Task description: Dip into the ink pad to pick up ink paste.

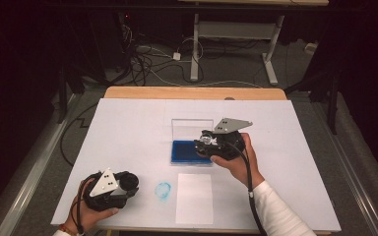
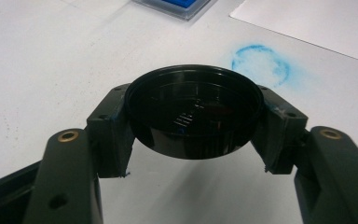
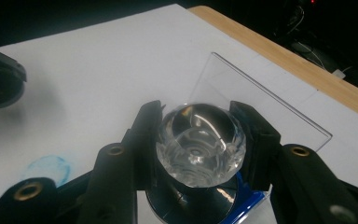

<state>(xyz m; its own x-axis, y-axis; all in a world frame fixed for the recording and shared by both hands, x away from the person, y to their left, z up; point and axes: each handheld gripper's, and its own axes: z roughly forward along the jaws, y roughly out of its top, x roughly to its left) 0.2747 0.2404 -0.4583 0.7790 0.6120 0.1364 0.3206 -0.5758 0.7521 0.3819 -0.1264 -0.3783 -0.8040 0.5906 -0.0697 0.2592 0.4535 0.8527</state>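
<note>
Black cap [image 2: 193, 112], glossy, between black jaws of left gripper [image 2: 193, 140]. Stamp [image 3: 200, 144]: clear faceted knob, dark shiny base, in black right gripper [image 3: 200, 140]. Ink pad [image 1: 184, 151]: deep blue, in a clear case with a clear lid. Round smudge [image 1: 163, 191]: pale blue ring. Sheet [image 1: 194, 198]: plain white. Table cover [image 1: 128, 132]: white; edge [image 1: 192, 93] light wood. Sleeve [image 1: 275, 211]: white. Gripper plates: grey.

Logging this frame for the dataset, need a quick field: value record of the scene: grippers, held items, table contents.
left gripper: shut on black round cap, near table's front left
right gripper: shut on clear-knobbed stamp, over the ink pad
ink pad: blue, clear lid standing open behind it
paper sheet: white, blank, front centre
blue ring print: on the white table cover, left of the sheet
</note>
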